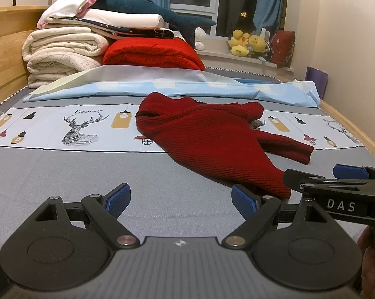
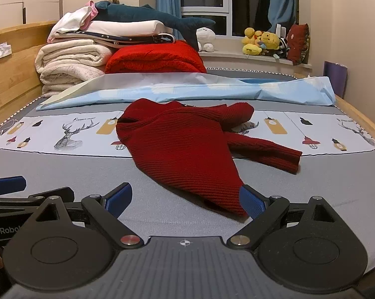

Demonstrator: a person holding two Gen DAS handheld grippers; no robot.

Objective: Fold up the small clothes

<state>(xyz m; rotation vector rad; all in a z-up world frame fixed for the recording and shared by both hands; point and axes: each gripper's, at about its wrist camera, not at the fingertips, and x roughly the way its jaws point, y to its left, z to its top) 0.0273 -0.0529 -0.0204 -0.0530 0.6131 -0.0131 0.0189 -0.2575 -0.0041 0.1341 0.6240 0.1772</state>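
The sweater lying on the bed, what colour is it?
Dark red ribbed knit sweater, clearest in the right wrist view.

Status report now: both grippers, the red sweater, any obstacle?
Left gripper open, empty. Right gripper open, empty. Red sweater crumpled on bed, unfolded. Nothing blocking.

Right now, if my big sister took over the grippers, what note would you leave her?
Left gripper: open, holding nothing, low over the grey bed.
Right gripper: open, holding nothing, its right finger pad by the sweater's nearest corner.
Red sweater: crumpled and lying unfolded on the bed, one sleeve sticking out right.
Done: no fold yet.
Left: flatten it, fold sleeves in, fold the body.
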